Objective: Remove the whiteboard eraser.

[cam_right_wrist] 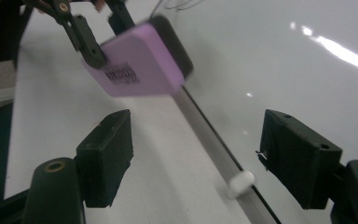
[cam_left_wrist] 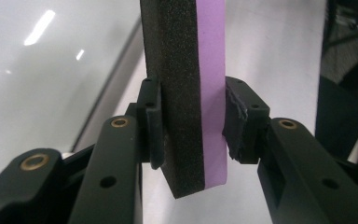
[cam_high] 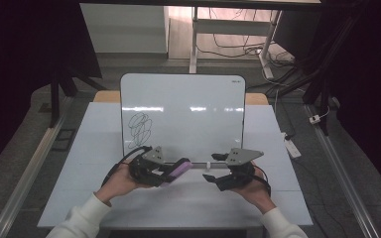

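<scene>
A whiteboard [cam_high: 188,109] stands propped at the back of the white table [cam_high: 99,198], with a black scribble [cam_high: 140,128] on its lower left. My left gripper [cam_high: 171,172] is shut on a purple eraser [cam_high: 182,166] with a black felt side, just in front of the board's bottom edge. In the left gripper view the pads clamp the eraser [cam_left_wrist: 186,93] across its thickness. My right gripper [cam_high: 210,167] stands open and empty to the right of it, jaws towards the eraser. A small white piece [cam_right_wrist: 240,183] lies at the board's lower frame, between the right gripper's [cam_right_wrist: 198,149] jaws and beyond them.
A power strip [cam_high: 292,147] and cables lie on the floor right of the table. Desk legs [cam_high: 194,39] and more cables stand behind the board. Metal rails [cam_high: 25,168] run along the floor on both sides.
</scene>
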Action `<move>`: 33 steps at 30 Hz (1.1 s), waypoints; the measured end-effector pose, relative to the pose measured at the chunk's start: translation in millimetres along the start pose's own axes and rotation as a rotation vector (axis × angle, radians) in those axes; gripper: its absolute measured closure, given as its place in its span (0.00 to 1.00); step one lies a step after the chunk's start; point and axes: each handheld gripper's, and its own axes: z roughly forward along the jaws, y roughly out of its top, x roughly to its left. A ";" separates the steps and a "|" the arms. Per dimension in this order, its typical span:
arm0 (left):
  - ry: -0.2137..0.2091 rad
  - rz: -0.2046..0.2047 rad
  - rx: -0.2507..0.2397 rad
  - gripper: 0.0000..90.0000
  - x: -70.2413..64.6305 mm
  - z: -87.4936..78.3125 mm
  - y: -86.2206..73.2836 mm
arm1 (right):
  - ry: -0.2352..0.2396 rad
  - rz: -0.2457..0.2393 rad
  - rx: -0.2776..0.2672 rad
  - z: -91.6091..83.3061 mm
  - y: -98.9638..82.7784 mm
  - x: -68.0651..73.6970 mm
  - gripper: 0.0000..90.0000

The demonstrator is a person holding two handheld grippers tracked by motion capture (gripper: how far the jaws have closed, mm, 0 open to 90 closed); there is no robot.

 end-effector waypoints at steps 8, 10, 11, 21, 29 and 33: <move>-0.098 0.072 0.046 0.68 -9.1 11.7 3.0 | 0.119 -0.091 0.055 17.5 8.0 7.6 0.32; -0.105 0.077 0.047 0.68 -9.8 12.3 3.2 | 0.130 -0.101 0.062 19.4 8.2 9.3 0.33; -0.112 0.084 0.050 0.68 -10.3 12.8 3.3 | 0.147 -0.126 0.069 22.5 8.7 12.5 0.36; -0.166 0.128 0.055 0.68 -13.0 15.4 4.8 | 0.238 -0.196 0.087 28.9 9.4 21.6 0.59; -0.176 0.136 0.050 0.67 -11.2 15.6 3.9 | 0.239 -0.231 0.076 28.2 9.0 24.1 0.66; -0.112 0.128 0.008 0.65 -10.8 11.3 3.4 | 0.231 -0.217 0.057 26.1 8.6 22.6 0.70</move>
